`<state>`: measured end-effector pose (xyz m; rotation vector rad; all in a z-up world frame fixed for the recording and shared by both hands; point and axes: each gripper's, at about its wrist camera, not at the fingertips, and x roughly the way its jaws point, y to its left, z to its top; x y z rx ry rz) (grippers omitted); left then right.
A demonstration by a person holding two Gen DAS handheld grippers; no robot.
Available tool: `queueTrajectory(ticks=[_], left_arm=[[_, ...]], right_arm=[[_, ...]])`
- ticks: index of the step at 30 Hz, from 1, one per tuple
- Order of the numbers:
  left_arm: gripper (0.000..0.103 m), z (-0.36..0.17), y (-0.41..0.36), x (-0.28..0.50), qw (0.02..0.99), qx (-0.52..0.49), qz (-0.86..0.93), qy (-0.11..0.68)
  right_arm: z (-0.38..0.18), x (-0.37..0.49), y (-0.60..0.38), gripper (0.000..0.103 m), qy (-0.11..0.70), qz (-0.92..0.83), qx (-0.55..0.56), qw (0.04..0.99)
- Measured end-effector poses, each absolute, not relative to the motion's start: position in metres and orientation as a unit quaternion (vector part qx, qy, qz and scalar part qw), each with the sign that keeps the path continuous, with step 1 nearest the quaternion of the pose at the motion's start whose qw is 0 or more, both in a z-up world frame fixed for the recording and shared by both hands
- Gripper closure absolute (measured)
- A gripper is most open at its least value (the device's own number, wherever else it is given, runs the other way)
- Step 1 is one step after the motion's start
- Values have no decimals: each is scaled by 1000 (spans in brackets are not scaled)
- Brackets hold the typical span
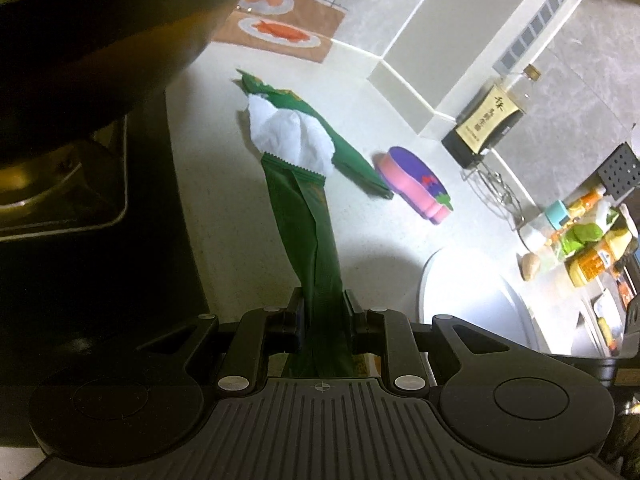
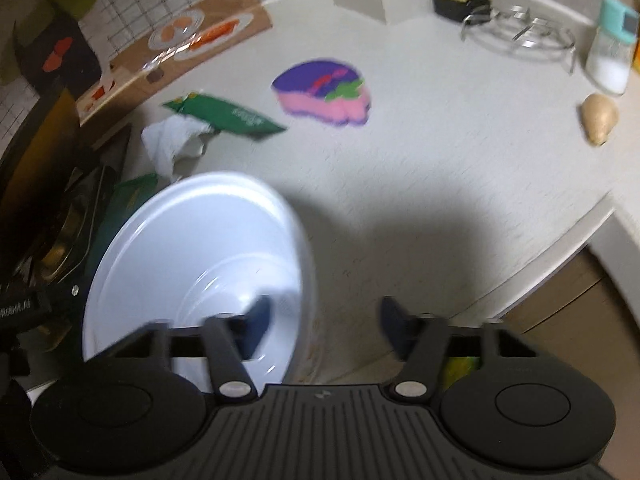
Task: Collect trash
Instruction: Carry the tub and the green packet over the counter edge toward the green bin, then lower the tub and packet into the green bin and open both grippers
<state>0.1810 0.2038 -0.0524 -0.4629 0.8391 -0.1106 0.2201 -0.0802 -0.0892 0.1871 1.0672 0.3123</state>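
Observation:
My left gripper (image 1: 323, 312) is shut on a long green wrapper (image 1: 306, 236) that sticks out forward over the white counter. Beyond it lie a crumpled white tissue (image 1: 290, 136) and a second green wrapper (image 1: 344, 148). In the right wrist view the tissue (image 2: 168, 142) and that green wrapper (image 2: 228, 116) lie at the left. A white bowl (image 2: 192, 264) stands tilted in front of my right gripper (image 2: 324, 320), which is open and empty, its left finger over the bowl's inside. The bowl's rim also shows in the left wrist view (image 1: 472, 292).
A pink and purple sponge (image 2: 324, 96) lies mid-counter. A dark stove and pan (image 1: 80, 120) are at the left. A dark bottle (image 1: 488, 120), a wire rack (image 2: 520, 36), a salt jar (image 2: 610, 52) and a ginger piece (image 2: 598, 118) stand along the back and right. The counter edge (image 2: 560, 252) curves at right.

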Motion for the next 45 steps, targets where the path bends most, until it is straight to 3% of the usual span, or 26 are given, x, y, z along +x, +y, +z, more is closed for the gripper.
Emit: queueTrajectory(ticks=[3, 14, 26, 35, 45], left_arm=[[80, -47, 202, 170, 893, -226, -49, 386], [80, -27, 156, 127, 909, -204, -39, 361], [80, -33, 46, 95, 897, -128, -119, 406], [80, -70, -20, 101, 866, -75, -182, 459], [80, -162, -55, 116, 825, -55, -229, 514]], right_arm=[[-88, 216, -75, 89, 505, 161, 93, 843], [-58, 175, -121, 92, 457, 209, 147, 852], [-90, 97, -253, 93, 437, 113, 224, 864], [-156, 48, -339, 93, 458, -47, 244, 854], [-314, 88, -326, 93, 546, -81, 252, 794]])
